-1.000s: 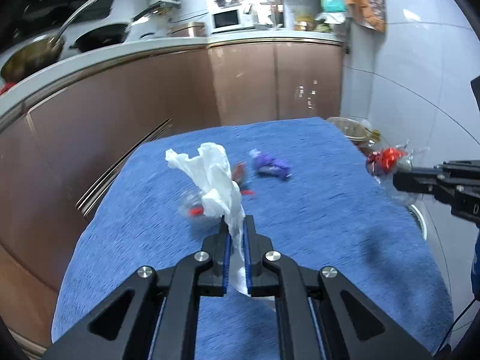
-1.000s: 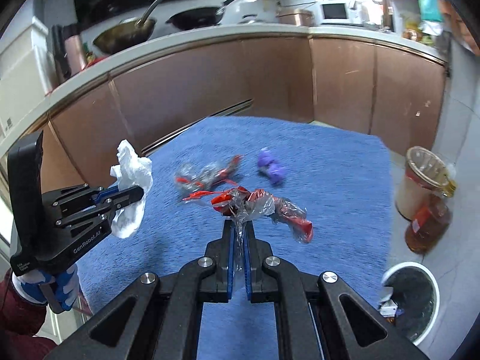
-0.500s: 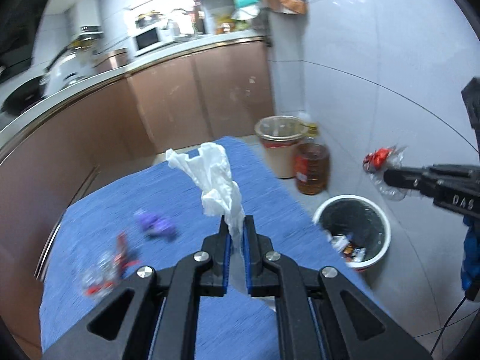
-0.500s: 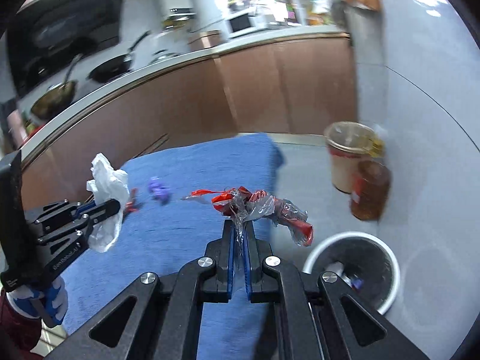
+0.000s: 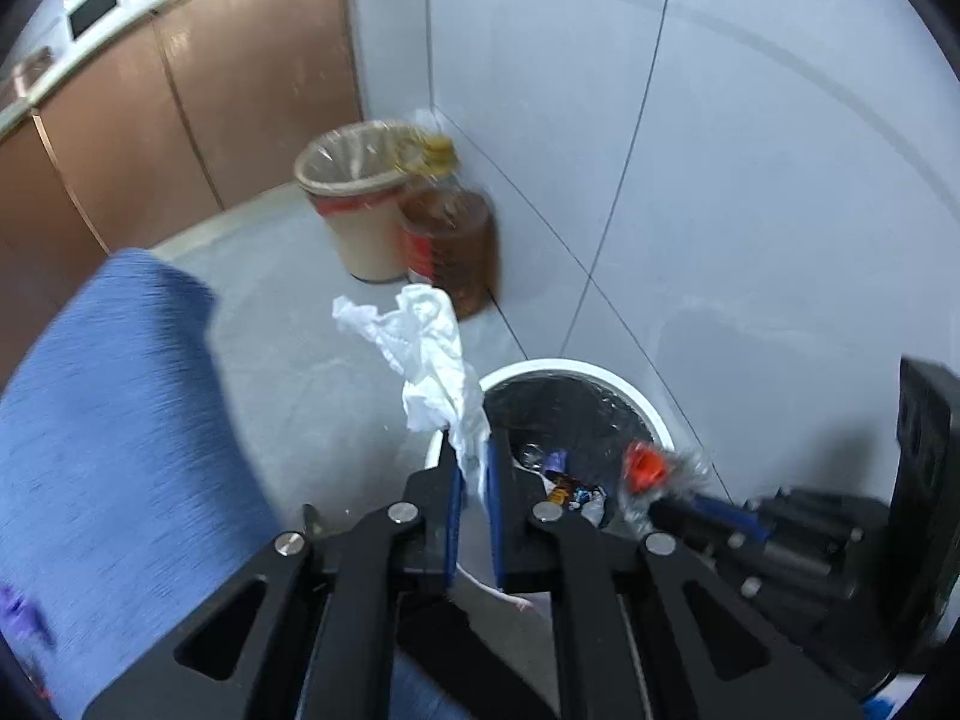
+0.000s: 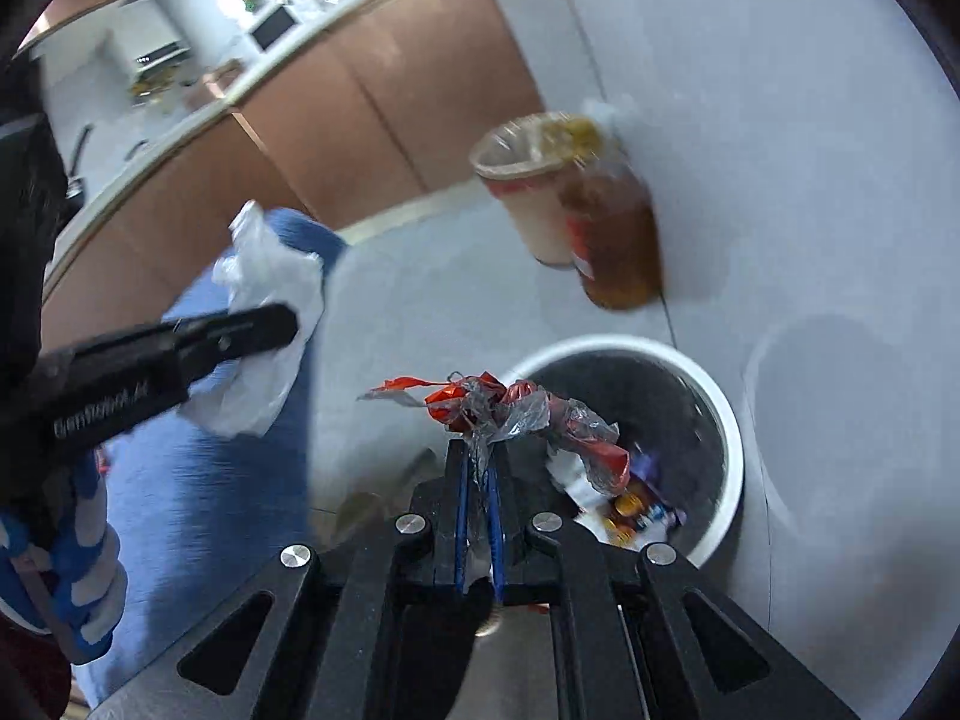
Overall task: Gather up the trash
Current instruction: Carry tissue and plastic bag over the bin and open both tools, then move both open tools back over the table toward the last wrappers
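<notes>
A crumpled white tissue stands up between the blue pads of my left gripper, whose jaws are opening slightly while still pinching it. It hangs over the near rim of the white trash bin with a black liner and several wrappers inside. My right gripper is shut on a clear and red plastic wrapper, held just left of the bin. In the right wrist view the left gripper and the tissue sit to the left. The right gripper and its wrapper show over the bin.
The table with the blue cloth lies to the left, a purple wrapper at its edge. A tan lined bin and a brown oil bottle stand against the tiled wall. A gloved hand holds the left gripper.
Both grippers swung right and down from over the blue table to the white bin, still carrying the tissue and the wrapper. The bin now lies just under the fingertips.
</notes>
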`<action>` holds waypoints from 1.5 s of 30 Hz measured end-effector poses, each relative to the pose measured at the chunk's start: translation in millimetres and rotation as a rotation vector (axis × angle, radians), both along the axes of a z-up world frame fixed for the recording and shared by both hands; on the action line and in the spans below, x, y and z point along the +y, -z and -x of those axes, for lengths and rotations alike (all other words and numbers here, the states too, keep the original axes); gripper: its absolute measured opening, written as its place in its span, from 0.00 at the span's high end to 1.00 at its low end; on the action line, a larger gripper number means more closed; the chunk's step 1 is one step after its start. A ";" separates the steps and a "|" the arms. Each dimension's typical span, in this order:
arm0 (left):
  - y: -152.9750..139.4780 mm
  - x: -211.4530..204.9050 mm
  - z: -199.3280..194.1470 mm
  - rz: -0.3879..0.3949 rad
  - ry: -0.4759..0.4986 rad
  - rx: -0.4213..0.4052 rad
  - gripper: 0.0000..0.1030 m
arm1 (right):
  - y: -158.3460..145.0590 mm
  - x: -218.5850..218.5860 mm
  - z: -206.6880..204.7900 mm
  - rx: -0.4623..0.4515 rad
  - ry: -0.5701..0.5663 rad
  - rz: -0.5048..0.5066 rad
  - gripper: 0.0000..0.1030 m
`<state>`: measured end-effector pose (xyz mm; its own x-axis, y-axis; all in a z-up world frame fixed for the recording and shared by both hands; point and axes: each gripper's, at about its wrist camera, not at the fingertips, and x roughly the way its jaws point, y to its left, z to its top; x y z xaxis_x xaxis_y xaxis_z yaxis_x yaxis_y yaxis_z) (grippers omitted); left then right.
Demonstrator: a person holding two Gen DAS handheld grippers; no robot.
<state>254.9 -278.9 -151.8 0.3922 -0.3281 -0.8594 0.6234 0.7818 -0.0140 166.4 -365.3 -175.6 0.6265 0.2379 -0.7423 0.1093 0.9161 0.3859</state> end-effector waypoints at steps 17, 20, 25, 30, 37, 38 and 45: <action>28.3 -22.7 -16.3 0.066 -0.017 0.059 0.55 | 41.4 -19.2 -7.3 0.086 0.089 0.062 0.64; 6.0 -13.0 -1.9 0.087 -0.025 -0.011 0.55 | 28.0 -16.6 -3.8 0.056 0.100 0.072 0.59; -34.5 20.1 22.3 0.098 -0.060 -0.160 0.55 | -8.9 -5.9 7.0 -0.006 0.103 0.100 0.58; -72.0 71.2 45.5 0.098 -0.133 -0.290 0.55 | -54.8 13.7 17.3 -0.098 0.083 0.126 0.56; -110.9 140.6 73.8 0.095 -0.232 -0.419 0.54 | -117.1 56.3 34.3 -0.223 0.008 0.171 0.53; -116.3 151.8 76.6 0.096 -0.249 -0.430 0.53 | -124.4 63.0 35.7 -0.238 -0.008 0.178 0.52; -140.8 229.9 98.9 0.124 -0.367 -0.483 0.42 | -166.0 111.2 43.8 -0.321 -0.100 0.218 0.48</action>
<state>156.0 -49.0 -11.0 0.8336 -0.1843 -0.5208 0.2726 0.9572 0.0976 122.5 -254.1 -9.6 0.8165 0.1683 -0.5523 -0.0792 0.9802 0.1815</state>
